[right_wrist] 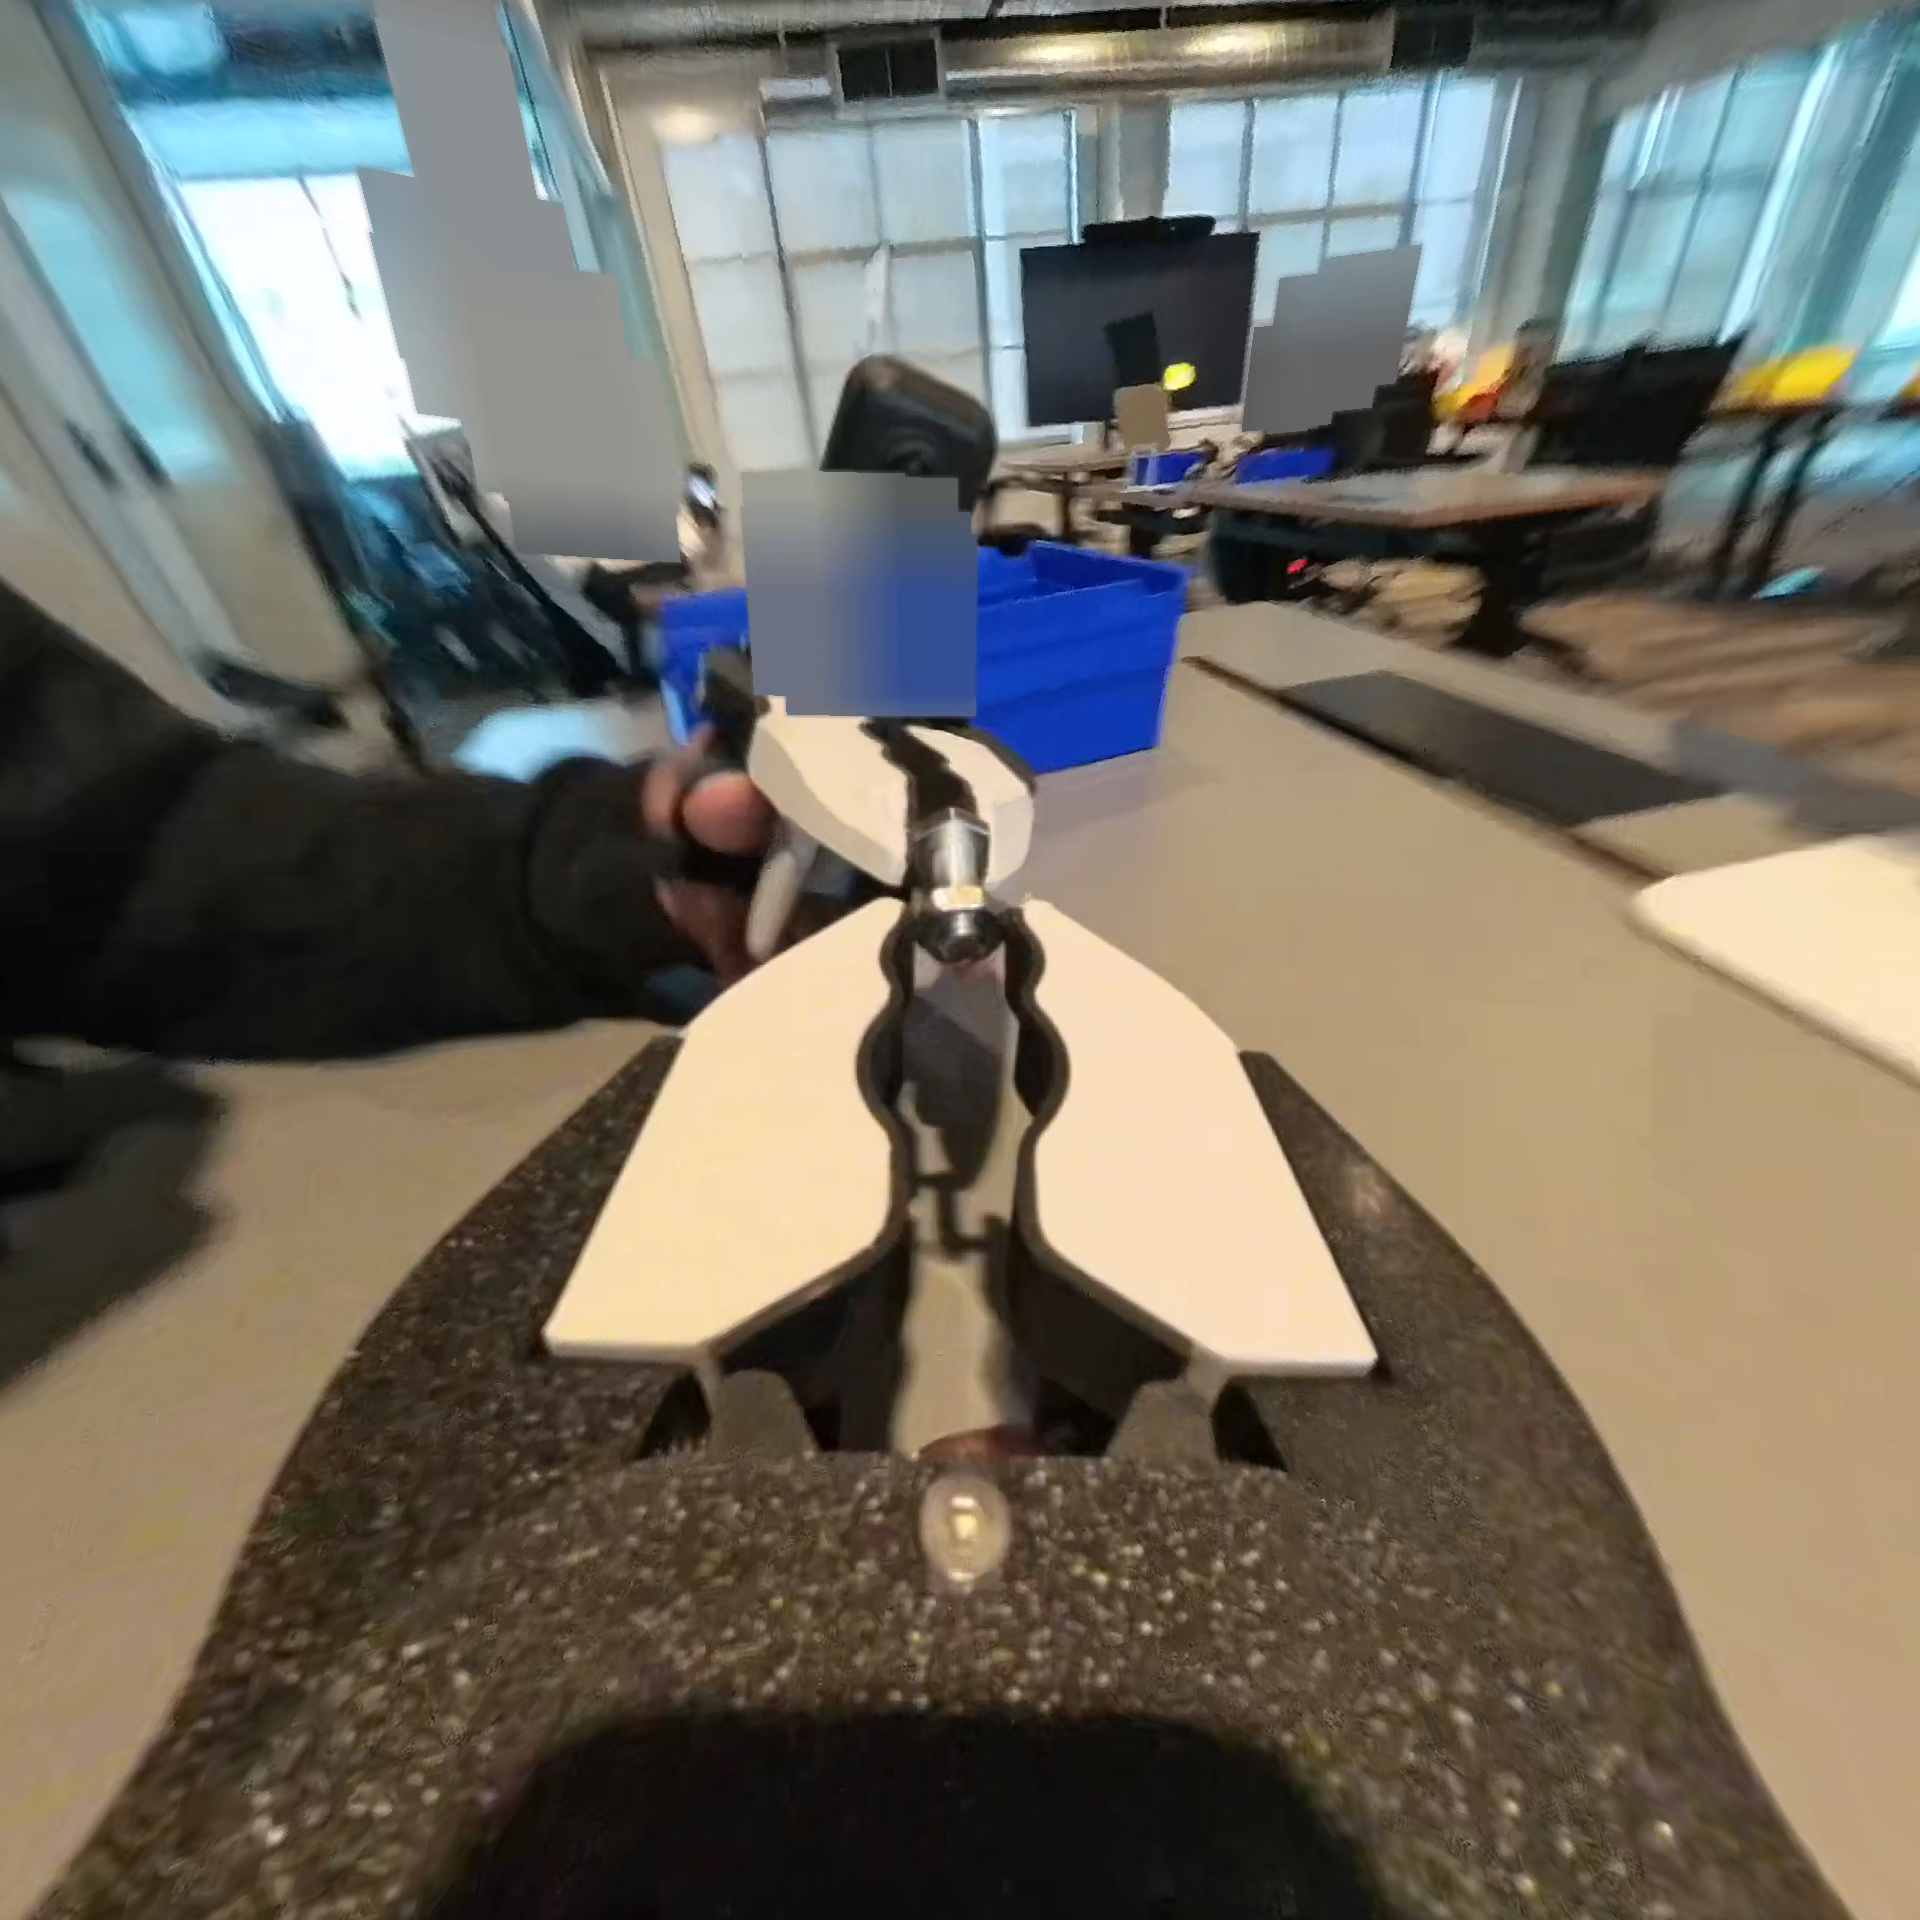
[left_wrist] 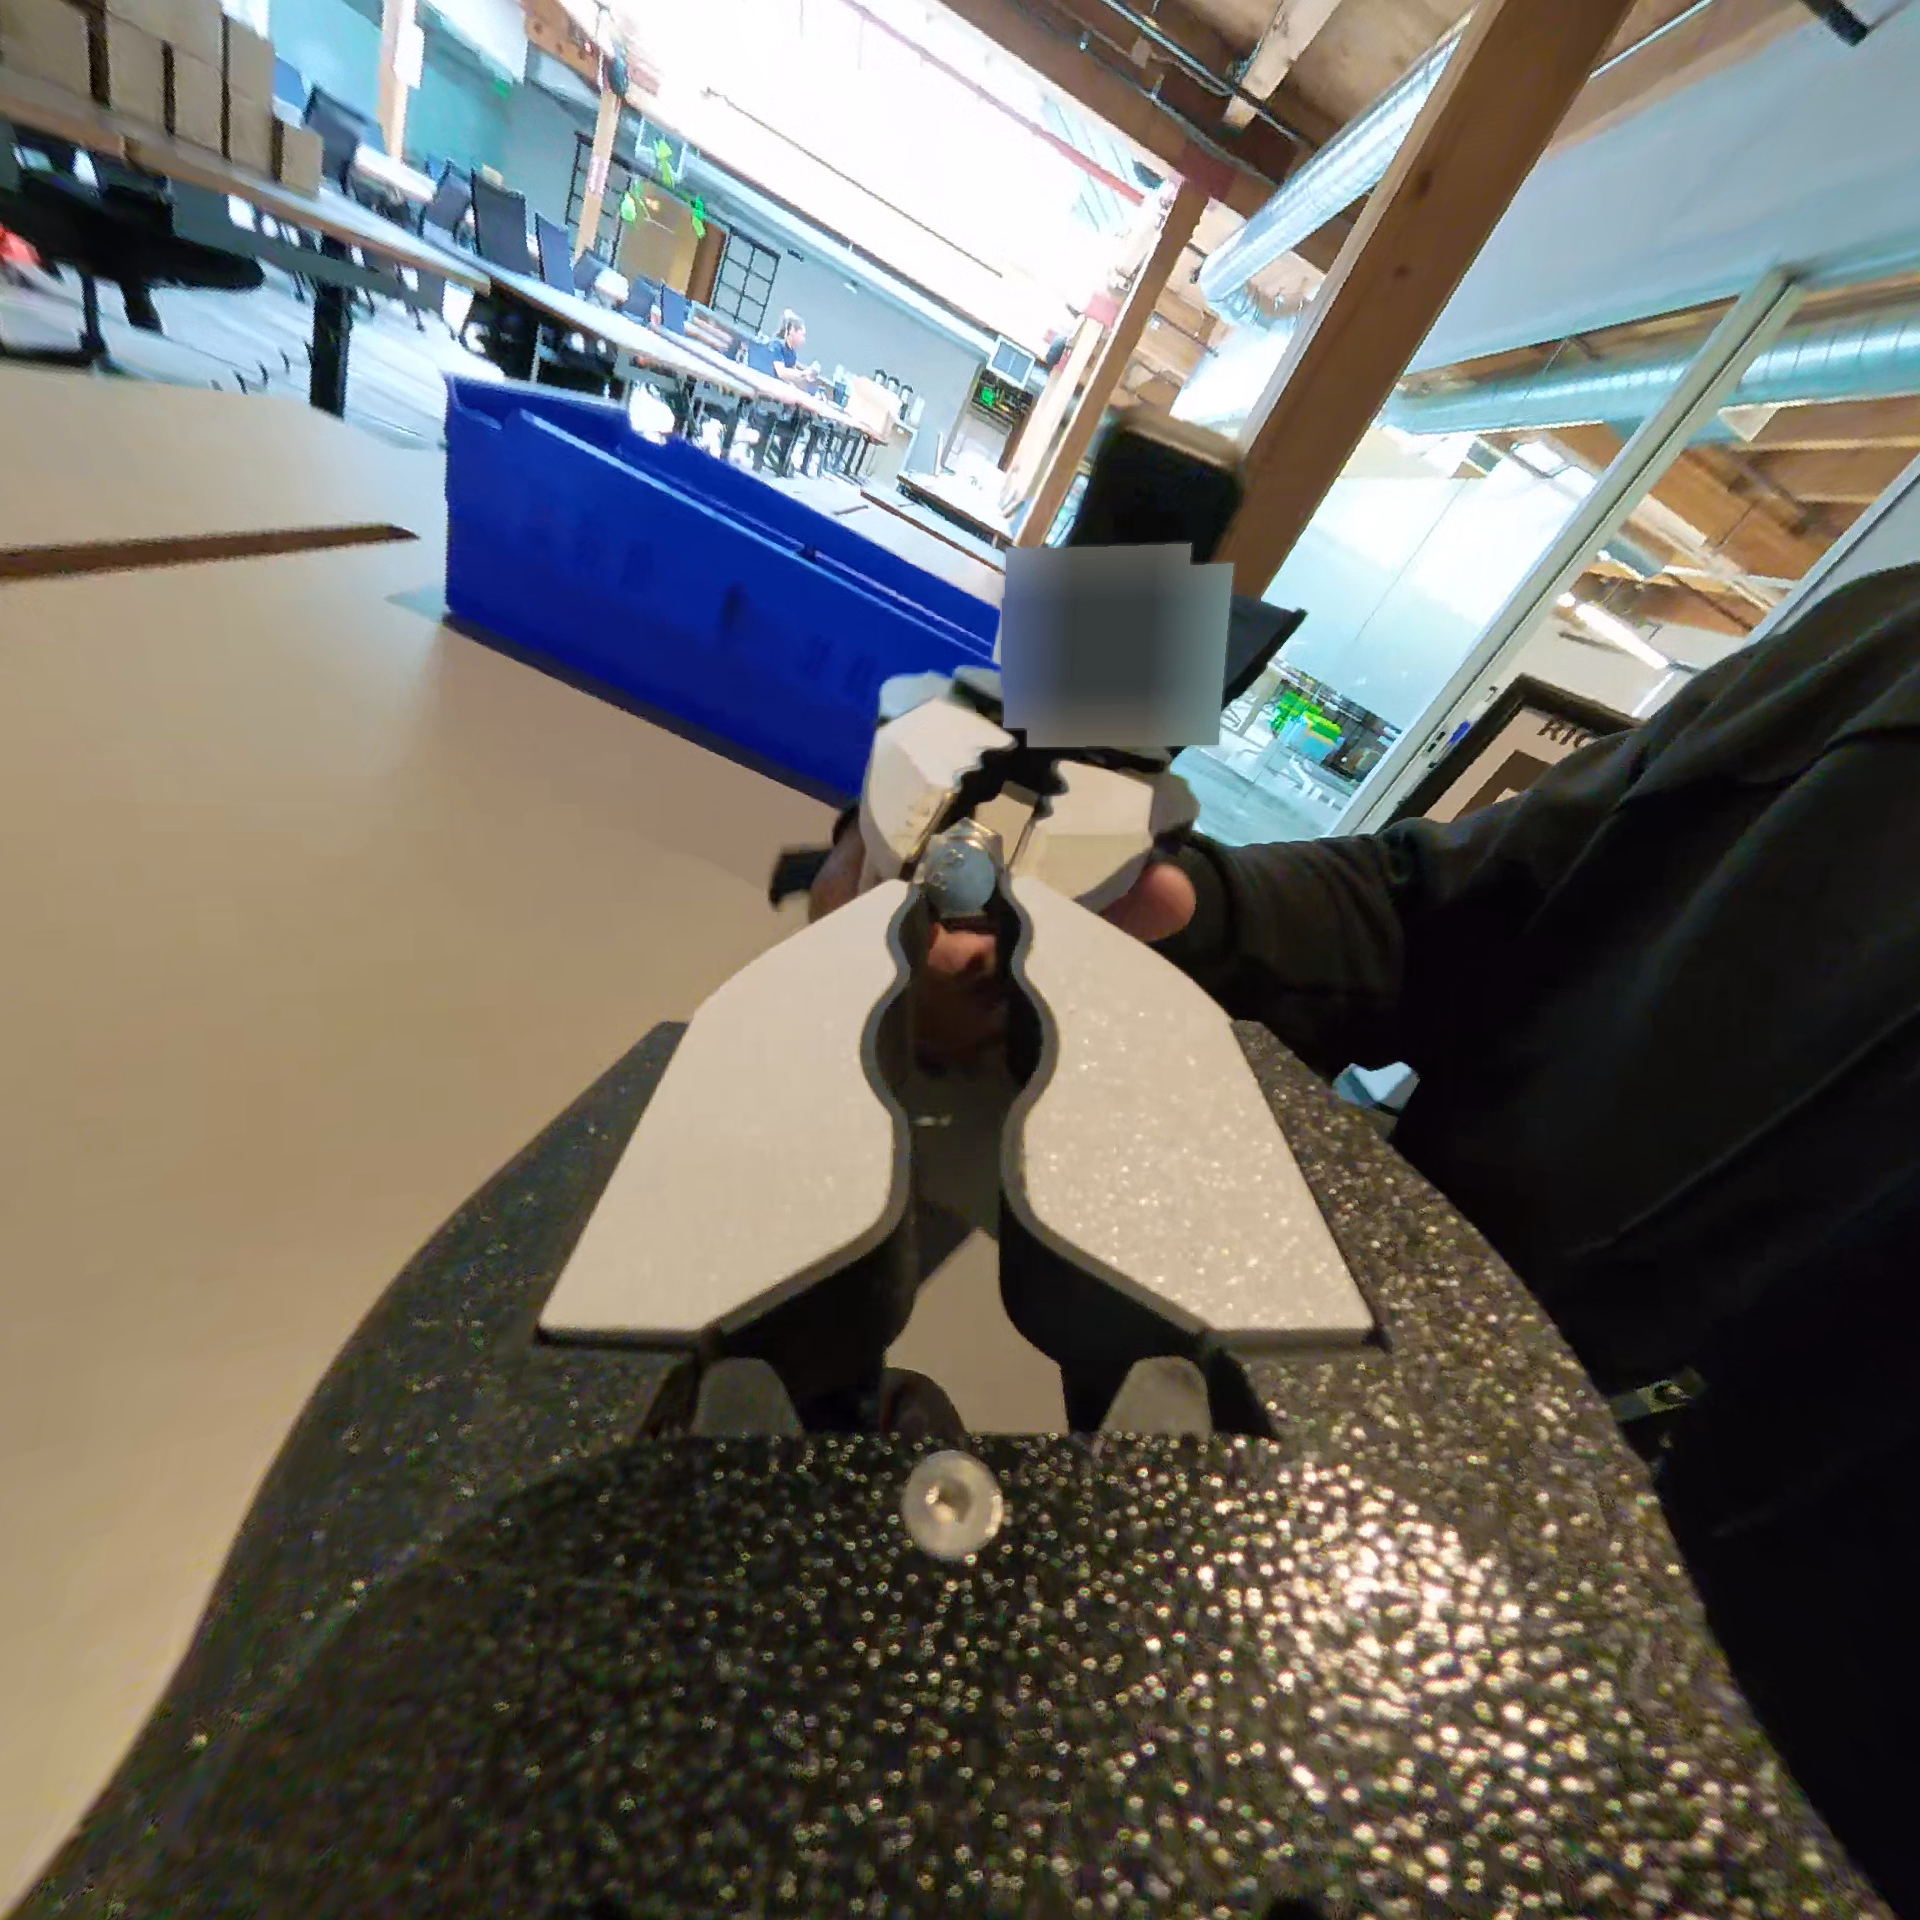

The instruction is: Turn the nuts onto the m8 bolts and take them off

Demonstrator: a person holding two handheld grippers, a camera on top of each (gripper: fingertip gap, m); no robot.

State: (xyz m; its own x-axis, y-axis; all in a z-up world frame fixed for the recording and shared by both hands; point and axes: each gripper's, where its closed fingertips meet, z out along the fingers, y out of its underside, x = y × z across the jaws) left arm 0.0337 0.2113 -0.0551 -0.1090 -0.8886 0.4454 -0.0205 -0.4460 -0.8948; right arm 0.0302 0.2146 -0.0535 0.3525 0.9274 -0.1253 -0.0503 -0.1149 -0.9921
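The left gripper has its two pale fingers drawn close and clamped on the rounded head of a silver bolt, which sits right at the fingertips. Facing it, tip to tip, the right gripper is clamped on a hexagonal nut that sits on the bolt's shank; in the right wrist view the shank runs from the nut away into the left gripper's fingers. The two tools meet in the air above the table, so the bolt and nut are held between them, clear of the surface.

A bare thumb and a dark sleeve show behind the right gripper in the left wrist view. In the right wrist view a hand in a dark fingerless glove grips the handle of the left gripper.

Beyond the tools lies a pale grey table, and a blue plastic bin stands on it behind the grippers. A flat white board lies at the table's right edge, and a dark mat lies farther back. The right wrist view is blurred, so finer detail on the nut cannot be made out.
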